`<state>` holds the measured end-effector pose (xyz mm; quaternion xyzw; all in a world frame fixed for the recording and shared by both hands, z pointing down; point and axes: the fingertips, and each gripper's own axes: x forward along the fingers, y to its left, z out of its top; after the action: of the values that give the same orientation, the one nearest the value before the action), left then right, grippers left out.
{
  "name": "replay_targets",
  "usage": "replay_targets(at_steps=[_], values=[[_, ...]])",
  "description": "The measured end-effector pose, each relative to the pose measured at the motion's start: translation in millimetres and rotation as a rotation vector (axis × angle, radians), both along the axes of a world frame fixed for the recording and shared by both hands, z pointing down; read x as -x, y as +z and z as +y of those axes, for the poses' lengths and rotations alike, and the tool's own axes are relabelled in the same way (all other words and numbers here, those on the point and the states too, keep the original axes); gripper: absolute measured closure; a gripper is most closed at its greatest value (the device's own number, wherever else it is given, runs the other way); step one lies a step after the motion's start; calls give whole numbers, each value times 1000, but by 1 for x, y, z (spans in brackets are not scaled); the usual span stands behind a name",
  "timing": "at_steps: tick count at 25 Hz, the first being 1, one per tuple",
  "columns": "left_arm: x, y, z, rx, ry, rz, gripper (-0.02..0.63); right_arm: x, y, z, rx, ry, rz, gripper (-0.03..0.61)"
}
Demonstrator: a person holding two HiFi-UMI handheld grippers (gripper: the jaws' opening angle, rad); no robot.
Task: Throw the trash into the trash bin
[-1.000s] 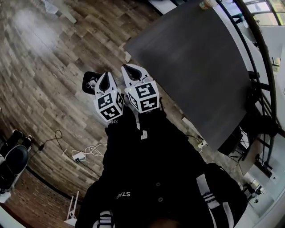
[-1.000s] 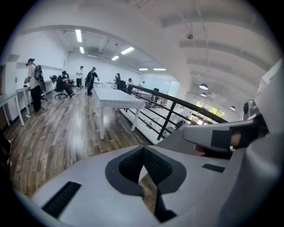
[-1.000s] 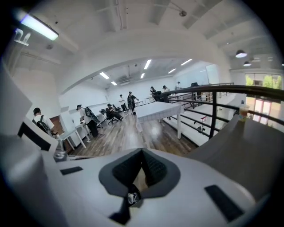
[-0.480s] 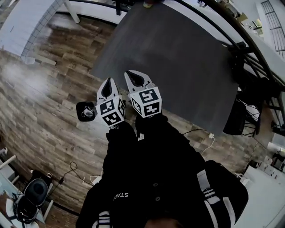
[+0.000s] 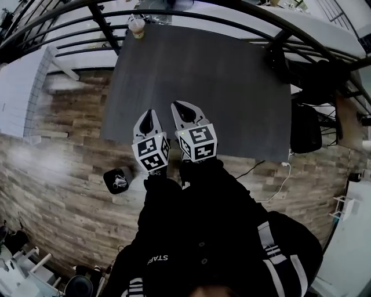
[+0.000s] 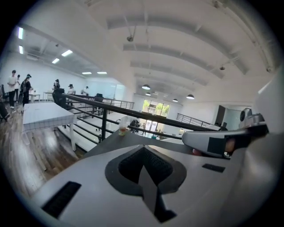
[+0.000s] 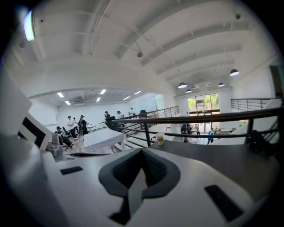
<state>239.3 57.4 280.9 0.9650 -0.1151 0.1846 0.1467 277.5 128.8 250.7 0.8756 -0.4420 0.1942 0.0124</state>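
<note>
A plastic cup (image 5: pixel 137 26) with a drink in it stands on the far left corner of the dark grey table (image 5: pixel 232 87); it also shows as the cup (image 6: pixel 123 128) and the cup (image 7: pixel 160 138) in the gripper views. The small black trash bin (image 5: pixel 117 181) sits on the wood floor, left of and behind both grippers, with something pale inside. My left gripper (image 5: pixel 151 113) and right gripper (image 5: pixel 181 107) are side by side over the table's near edge, both shut and empty. The shut left gripper (image 6: pixel 143 156) and the shut right gripper (image 7: pixel 143 154) point toward the cup.
A black metal railing (image 5: pixel 191 13) runs behind the table. A black chair (image 5: pixel 305 129) stands at the table's right end, and a white cable (image 5: pixel 278 183) lies on the floor. A white table (image 7: pixel 102 137) and several people (image 7: pixel 73 126) are farther off to the left.
The view has swung from the floor onto the table. Both grippers have risen and now reach over the table's near edge. The trash bin has slid from beside them to behind and left.
</note>
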Motion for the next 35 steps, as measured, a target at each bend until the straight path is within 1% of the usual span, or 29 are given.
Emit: replay_targets(at_steps=[3,6,14,18,25,30,35], values=[[-27,-14,28,-13,69,24,614,-24,-12,33,-10,76,18,563],[-45,-25,55,-25,131,45,614,-39,-23,62,-17,139,40,563],[-83,-61,122,-55,265,115,614,-64,-61,130,-52,274,118,563],[-93,-78,147,-65,317,149,614,-69,-76,152,-63,315,150,563],[-104,-105,175,-88,393,196,614,-74,-103,178,-94,377,201,563],[-108,-120,189,-99,425,226,614,-76,-115,188,-108,398,228,563],[-113,-130,192,-113,435,249,614,-79,-123,190,-114,402,252,563]])
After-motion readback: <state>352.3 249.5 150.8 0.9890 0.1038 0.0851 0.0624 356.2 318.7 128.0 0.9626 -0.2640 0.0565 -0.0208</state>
